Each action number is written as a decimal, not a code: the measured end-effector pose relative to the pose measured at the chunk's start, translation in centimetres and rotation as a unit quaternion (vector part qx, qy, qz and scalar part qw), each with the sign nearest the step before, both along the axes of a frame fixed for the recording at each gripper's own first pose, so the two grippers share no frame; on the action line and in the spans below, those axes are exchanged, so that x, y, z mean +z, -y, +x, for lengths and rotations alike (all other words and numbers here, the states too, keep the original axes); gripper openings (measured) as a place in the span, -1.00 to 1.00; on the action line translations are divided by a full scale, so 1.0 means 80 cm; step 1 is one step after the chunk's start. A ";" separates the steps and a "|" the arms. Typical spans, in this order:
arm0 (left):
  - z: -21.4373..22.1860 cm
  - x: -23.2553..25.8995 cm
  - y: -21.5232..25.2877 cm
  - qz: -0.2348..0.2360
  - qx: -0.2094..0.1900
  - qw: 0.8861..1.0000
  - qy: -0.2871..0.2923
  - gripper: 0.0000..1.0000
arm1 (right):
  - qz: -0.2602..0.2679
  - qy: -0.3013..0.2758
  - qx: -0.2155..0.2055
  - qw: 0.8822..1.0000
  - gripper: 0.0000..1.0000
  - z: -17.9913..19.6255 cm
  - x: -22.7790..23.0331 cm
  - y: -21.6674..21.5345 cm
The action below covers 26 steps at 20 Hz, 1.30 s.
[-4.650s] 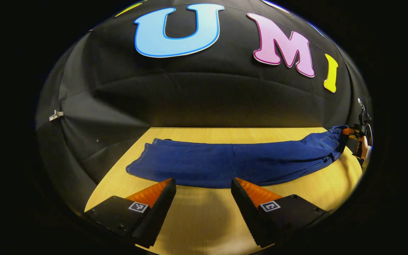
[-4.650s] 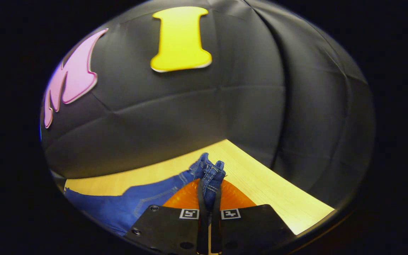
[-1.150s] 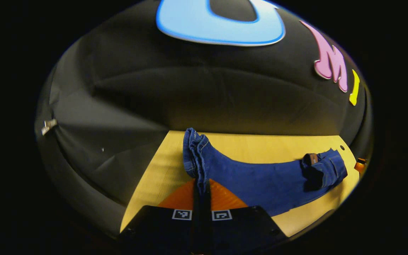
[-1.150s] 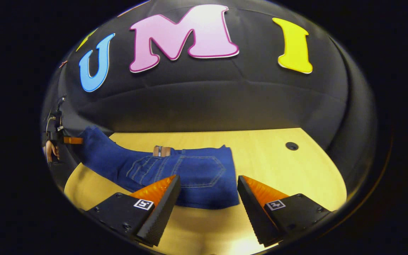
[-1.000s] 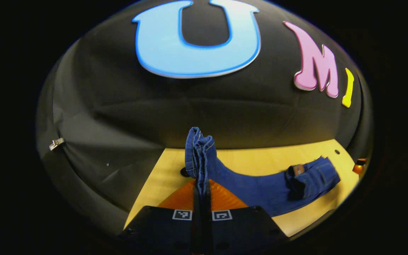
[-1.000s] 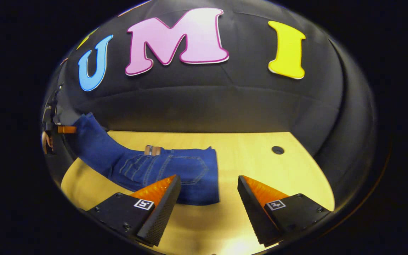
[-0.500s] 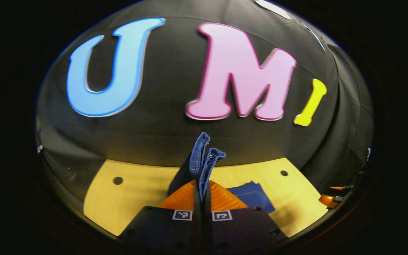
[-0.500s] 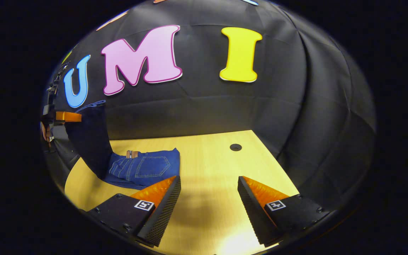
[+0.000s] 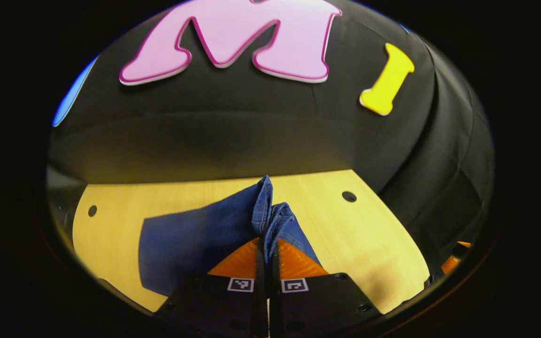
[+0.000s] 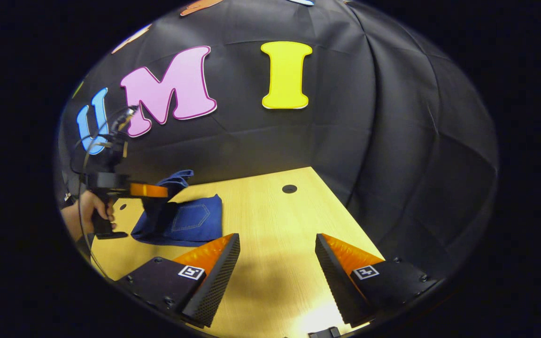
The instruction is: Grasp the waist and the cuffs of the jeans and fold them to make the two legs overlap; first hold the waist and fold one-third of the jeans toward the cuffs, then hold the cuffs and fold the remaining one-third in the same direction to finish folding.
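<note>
Black cloth walls close in a pale wooden table (image 9: 369,234) where jeans are being folded.

At the bottom centre of the left gripper view, the left gripper (image 9: 266,249) has its orange fingers pressed together on the bunched cuffs (image 9: 266,213) of the jeans (image 9: 190,239), whose blue cloth spreads over the table toward the lower left of the frame. In the right gripper view the right gripper (image 10: 275,263) hangs over bare wood at the bottom with its fingers spread wide, holding nothing. At the left of that frame, a hand (image 10: 87,213) grips the left gripper's handle above the folded jeans, back pocket (image 10: 190,217) facing up.
</note>
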<state>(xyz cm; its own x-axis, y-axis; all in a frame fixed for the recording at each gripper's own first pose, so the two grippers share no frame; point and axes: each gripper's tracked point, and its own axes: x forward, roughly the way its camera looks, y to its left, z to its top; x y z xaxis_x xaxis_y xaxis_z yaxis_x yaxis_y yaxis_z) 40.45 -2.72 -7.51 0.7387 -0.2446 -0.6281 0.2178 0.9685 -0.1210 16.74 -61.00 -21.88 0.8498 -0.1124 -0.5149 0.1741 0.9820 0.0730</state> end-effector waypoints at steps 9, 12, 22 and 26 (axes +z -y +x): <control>-0.046 -0.012 0.038 -0.073 -0.016 0.997 -0.013 0.56 | 0.005 -0.012 0.024 1.000 0.96 -0.029 0.004 -0.033; -0.078 0.018 0.001 -0.039 -0.014 0.999 0.034 0.84 | 0.006 -0.007 0.046 0.999 0.96 -0.032 0.013 -0.059; -0.284 0.144 -0.168 0.002 0.052 0.989 0.136 0.94 | 0.023 0.055 0.089 0.994 0.96 -0.076 0.083 -0.171; -0.368 0.179 -0.221 0.007 0.096 0.982 0.163 0.94 | 0.006 0.085 0.115 0.990 0.96 -0.108 0.122 -0.216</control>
